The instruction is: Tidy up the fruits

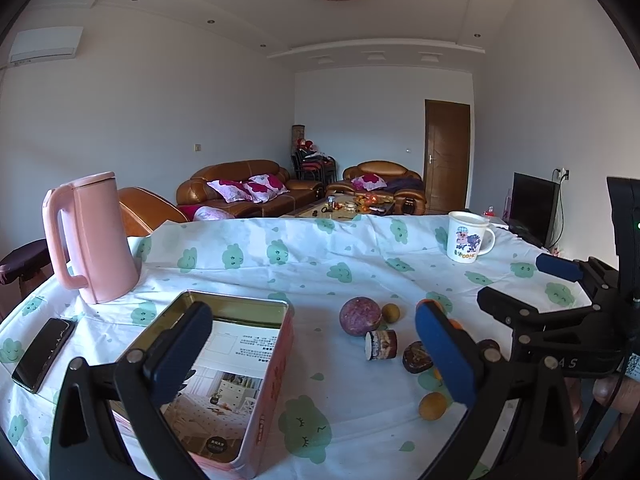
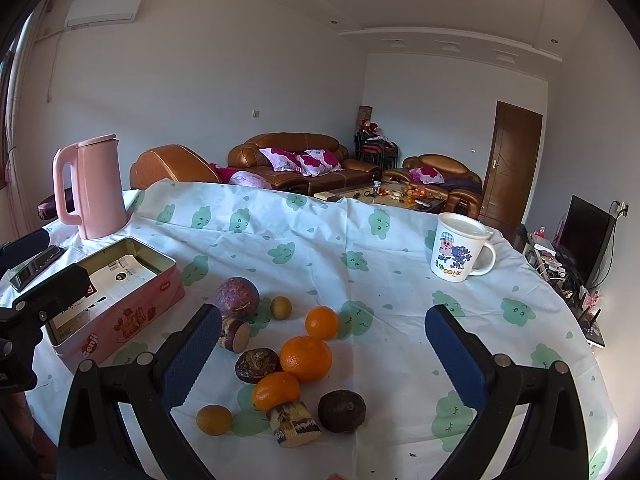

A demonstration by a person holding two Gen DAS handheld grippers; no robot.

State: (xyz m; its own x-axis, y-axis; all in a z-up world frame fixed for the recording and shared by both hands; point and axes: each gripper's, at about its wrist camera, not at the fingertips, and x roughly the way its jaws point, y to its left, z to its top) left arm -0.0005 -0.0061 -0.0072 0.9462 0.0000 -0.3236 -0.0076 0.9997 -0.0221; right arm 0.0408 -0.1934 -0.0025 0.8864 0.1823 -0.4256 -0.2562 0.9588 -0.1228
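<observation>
A pile of fruit lies on the cloth-covered table: a purple passion fruit (image 2: 237,298), three oranges (image 2: 306,358), two dark water chestnuts (image 2: 342,411), sugarcane pieces (image 2: 293,424) and small yellow-brown fruits (image 2: 214,420). An open pink tin box (image 2: 116,300) with a paper inside sits to the left of them. My right gripper (image 2: 324,356) is open and empty, hovering over the pile. My left gripper (image 1: 314,354) is open and empty, between the tin (image 1: 224,380) and the passion fruit (image 1: 360,316).
A pink kettle (image 1: 94,238) stands at the table's back left, a black phone (image 1: 44,354) lies at the left edge. A white cartoon mug (image 2: 460,252) stands at the back right. Sofas, a coffee table and a TV lie beyond the table.
</observation>
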